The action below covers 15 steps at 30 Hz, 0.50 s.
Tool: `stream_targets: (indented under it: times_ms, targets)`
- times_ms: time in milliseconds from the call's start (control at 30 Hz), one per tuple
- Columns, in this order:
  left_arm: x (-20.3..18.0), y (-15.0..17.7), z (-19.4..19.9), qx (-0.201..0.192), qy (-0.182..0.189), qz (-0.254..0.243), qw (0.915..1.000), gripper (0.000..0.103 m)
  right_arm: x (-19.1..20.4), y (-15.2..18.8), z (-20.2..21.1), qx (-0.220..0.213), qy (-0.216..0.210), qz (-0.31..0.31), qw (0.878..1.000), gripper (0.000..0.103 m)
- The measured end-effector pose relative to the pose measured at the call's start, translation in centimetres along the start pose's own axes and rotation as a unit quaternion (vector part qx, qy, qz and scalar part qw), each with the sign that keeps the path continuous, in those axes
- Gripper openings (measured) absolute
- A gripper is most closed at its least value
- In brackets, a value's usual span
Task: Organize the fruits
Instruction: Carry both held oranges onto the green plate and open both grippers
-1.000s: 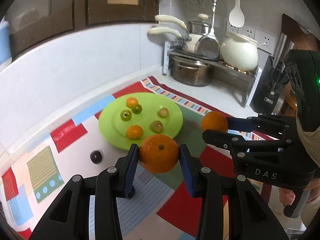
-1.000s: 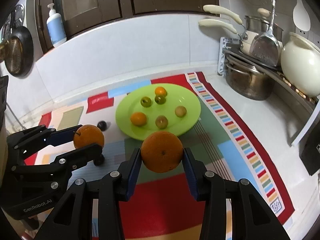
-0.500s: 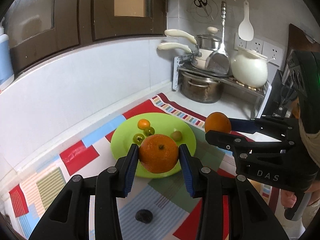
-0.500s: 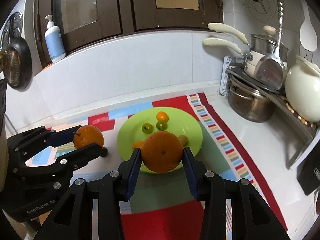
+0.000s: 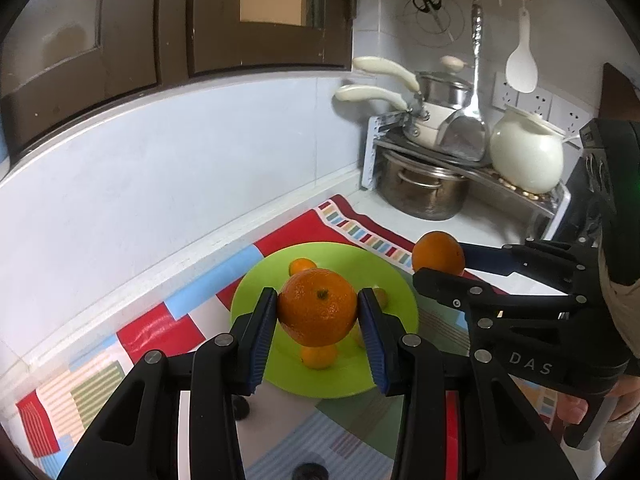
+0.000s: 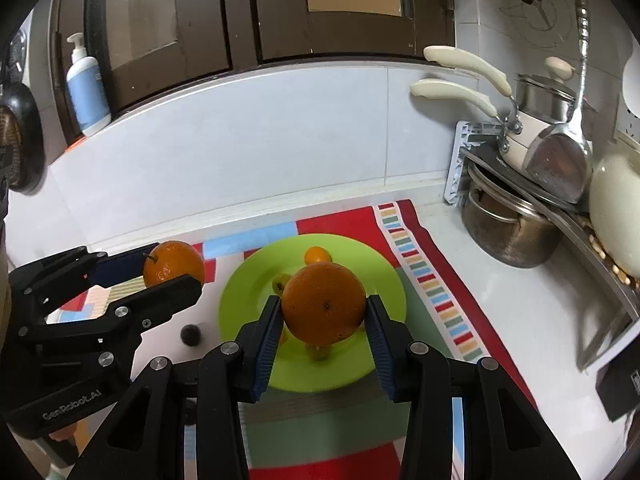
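Oranges clamped: one (image 5: 317, 312) in left gripper (image 5: 317, 322) jaws, another (image 6: 324, 309) in right gripper (image 6: 323, 320) jaws, both frame centre, above green plate (image 6: 248, 288).

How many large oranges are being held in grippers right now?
2: one orange clamped in the left gripper, one orange in the right gripper, both over the green plate.

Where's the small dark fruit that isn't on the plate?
In the right wrist view the small dark fruit lies on the patchwork mat, just left of the green plate, below the orange held in the left gripper.
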<state>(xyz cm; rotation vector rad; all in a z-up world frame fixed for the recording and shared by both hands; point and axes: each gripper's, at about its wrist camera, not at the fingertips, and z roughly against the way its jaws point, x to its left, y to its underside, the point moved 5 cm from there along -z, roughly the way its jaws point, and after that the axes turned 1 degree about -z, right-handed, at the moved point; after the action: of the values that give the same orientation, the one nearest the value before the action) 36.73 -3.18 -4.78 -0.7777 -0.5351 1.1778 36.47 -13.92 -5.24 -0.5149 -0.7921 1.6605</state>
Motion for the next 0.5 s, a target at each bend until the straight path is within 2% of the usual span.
stream_targets:
  times_ms: [500]
  targets:
    - [2.7,0.7,-6.5,0.052,-0.005,0.009,0.9986,0.041,-1.4,-0.9,-7.0,0.042,0.002,0.0,0.999,0.043]
